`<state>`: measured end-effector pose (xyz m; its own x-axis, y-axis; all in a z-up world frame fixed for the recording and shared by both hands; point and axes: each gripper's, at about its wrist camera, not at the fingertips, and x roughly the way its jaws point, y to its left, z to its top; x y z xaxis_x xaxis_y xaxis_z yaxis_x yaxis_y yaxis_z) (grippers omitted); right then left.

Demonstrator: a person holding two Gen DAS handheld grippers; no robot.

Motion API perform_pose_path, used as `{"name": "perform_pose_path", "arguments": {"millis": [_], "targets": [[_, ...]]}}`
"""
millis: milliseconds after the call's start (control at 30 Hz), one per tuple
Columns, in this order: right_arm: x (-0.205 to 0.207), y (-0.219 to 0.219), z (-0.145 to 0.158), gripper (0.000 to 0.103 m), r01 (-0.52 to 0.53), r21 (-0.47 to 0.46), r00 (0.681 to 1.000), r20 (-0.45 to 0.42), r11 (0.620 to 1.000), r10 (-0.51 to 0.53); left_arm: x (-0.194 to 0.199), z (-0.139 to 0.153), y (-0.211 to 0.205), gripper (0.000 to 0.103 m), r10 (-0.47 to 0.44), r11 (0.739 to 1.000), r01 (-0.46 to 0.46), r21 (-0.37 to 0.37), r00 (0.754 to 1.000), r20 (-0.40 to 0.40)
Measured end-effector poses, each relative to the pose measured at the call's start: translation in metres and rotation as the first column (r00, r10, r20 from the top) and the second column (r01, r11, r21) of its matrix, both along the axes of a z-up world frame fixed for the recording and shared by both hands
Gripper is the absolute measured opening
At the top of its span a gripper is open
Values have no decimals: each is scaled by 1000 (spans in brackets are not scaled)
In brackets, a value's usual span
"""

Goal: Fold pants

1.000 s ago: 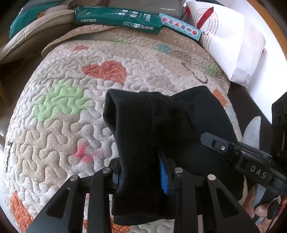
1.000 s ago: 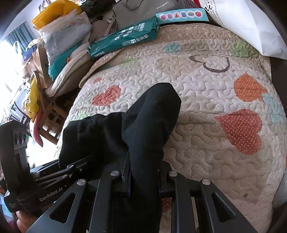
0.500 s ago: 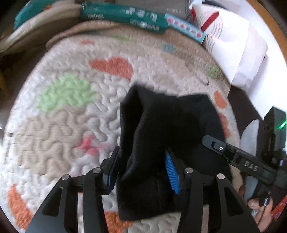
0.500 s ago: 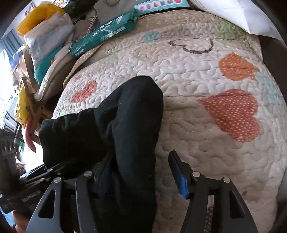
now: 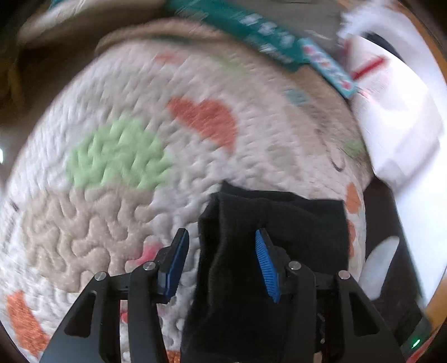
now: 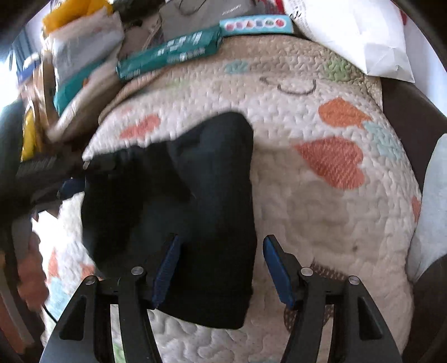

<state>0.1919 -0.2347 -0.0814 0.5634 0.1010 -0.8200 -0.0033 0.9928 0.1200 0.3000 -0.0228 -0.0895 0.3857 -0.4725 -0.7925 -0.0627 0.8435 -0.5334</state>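
The black pants [image 5: 268, 237] lie folded in a thick bundle on the quilted heart-pattern cover [image 5: 117, 173]. My left gripper [image 5: 223, 262] is open, its blue pads on either side of the bundle's near left edge, not pinching it. In the right wrist view the pants [image 6: 201, 195] lie flat and my right gripper [image 6: 220, 265] is open, with the bundle's right edge between the spread jaws. The left gripper's fingers [image 6: 83, 167] show blurred at the left of that view.
A green box [image 6: 170, 53] and a light blue box [image 6: 255, 23] lie at the quilt's far edge. White paper bags [image 6: 354, 36] sit at the far right. Piled bedding and bags [image 6: 81, 50] crowd the far left. The quilt [image 6: 329, 201] extends to the right of the pants.
Both grippers opened and let go of the pants, which dropped onto the quilt. Both grippers have drawn back a little; the views are motion-blurred.
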Motion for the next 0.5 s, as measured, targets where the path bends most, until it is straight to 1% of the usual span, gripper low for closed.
{"name": "perform_pose_path", "arguments": {"millis": [33,67,100,133,167,200,267,333,367,433,500], "targets": [[-2,-2,-4,66,6,4,1000,-1,1000,-6,3,-8,6,62,15,999,-16,-44,1000,-27],[-1,-7,-8,67,15,33,1000,-1,999,-15,4,-14,11,62,22,996,-26,-88,999,-45],[-1,-11,-11,71,22,57,1000,-5,998,-22,6,-19,17,62,32,990,-39,-136,998,-56],[1,-15,-13,73,31,78,999,-12,996,-30,6,-20,21,62,36,985,-45,-166,998,-60],[2,-19,-16,77,39,96,999,-17,995,-38,7,-21,23,62,31,982,-42,-183,998,-61],[2,-24,-19,81,46,116,999,-19,992,-44,6,-20,22,62,21,983,-31,-184,998,-56],[1,-30,-23,83,57,154,998,-21,986,-54,6,-19,23,62,5,982,-14,-188,999,-46],[-1,-37,-24,83,77,203,997,-26,976,-73,4,-19,28,62,4,978,-15,-207,999,-53],[-4,-39,-23,83,87,214,996,-28,973,-83,0,-19,37,62,14,976,-27,-218,998,-62],[-12,-43,-15,84,111,218,994,-20,970,-110,-10,-15,52,62,54,974,-69,-215,996,-76],[-25,-47,-4,84,132,208,991,-3,969,-135,-21,-9,69,62,96,980,-110,-167,991,-91]]}}
